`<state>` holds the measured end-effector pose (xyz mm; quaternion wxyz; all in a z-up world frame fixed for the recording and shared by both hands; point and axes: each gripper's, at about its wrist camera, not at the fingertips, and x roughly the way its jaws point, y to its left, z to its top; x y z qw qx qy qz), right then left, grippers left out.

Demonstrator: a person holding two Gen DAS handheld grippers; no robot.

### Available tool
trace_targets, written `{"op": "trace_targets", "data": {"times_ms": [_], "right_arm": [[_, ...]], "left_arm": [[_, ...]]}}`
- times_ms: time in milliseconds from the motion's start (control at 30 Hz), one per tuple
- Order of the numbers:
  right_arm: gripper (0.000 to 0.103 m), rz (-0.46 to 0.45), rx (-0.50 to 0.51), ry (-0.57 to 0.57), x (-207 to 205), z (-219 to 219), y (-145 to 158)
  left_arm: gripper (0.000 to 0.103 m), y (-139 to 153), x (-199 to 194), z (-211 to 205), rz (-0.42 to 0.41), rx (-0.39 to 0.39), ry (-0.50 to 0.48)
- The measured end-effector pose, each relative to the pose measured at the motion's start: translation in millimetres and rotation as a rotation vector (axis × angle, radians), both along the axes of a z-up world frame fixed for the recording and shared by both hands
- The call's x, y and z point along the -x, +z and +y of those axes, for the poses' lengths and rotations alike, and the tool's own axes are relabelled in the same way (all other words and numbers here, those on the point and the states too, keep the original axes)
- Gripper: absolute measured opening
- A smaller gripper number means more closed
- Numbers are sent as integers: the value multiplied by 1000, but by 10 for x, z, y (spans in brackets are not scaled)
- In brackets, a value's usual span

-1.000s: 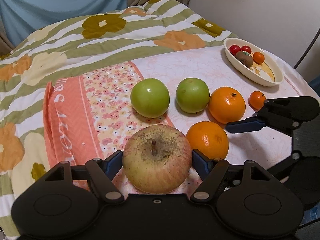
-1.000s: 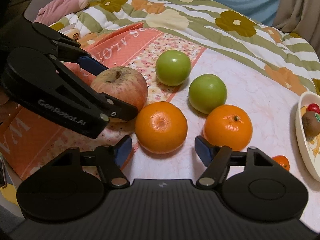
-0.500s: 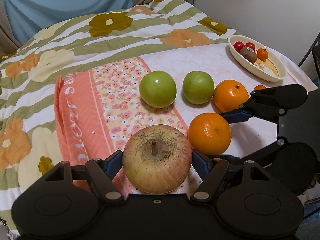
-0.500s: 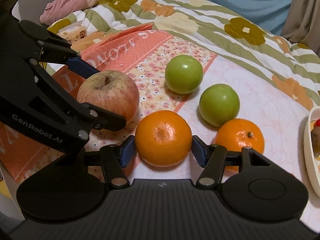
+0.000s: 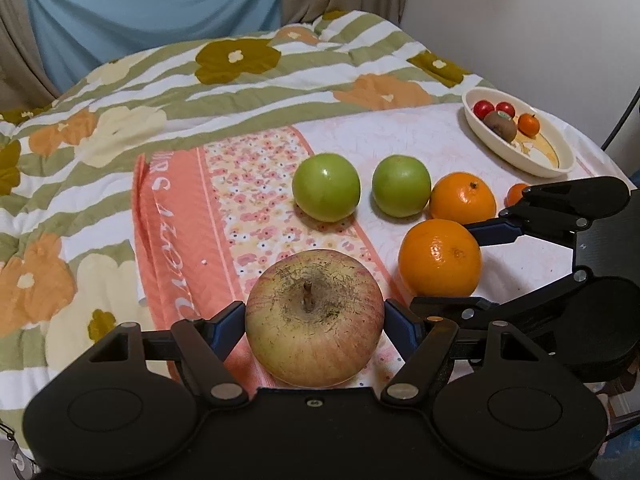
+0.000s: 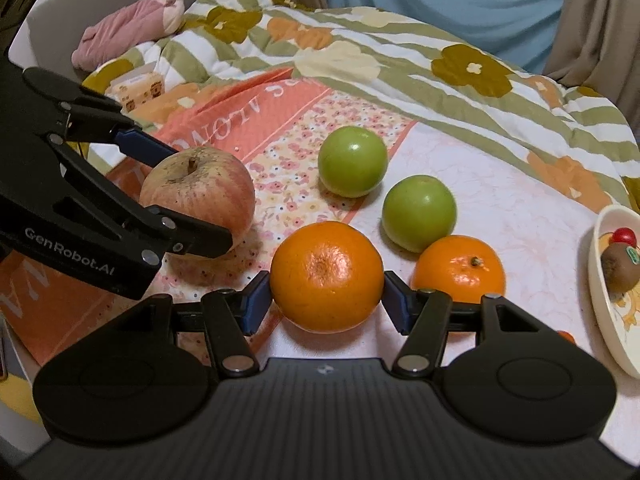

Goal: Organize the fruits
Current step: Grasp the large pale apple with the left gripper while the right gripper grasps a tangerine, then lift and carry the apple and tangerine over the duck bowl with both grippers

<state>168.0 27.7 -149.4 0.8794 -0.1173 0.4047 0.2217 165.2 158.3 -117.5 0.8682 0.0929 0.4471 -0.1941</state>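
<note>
The apple is large and squat, its dull yellow-pink skin streaked with brown russet around a short woody stem; it sits on the quilt's coral band near the front edge. The left gripper has its blue pads pressed to both sides of it, closed as far as the fruit allows. Just right of it the big orange, round, glossy and pebbled, lies on the pale pink panel, pinched the same way in the right gripper. Behind stand two smooth, shiny green apples and a smaller orange with a green stem nub, close together. An oval cream dish near the quilt's far right corner holds cherry tomatoes, a fuzzy brown kiwi and a tiny orange. The quilt is soft, puckered cotton with green stripes and flowers.
</note>
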Motion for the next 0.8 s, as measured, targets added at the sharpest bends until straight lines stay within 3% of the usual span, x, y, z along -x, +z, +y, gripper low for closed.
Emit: {"op": "trace_targets", "data": {"times_ms": [367,800], "right_arm": [[74,-94,-52,-62,241,-363,602],[74,-171,-91,-116,412,-1492,1214]], "left_arm": [[78,495,197,-214,-104,27,30],[78,980,339,-1009,-191,68,79]]}}
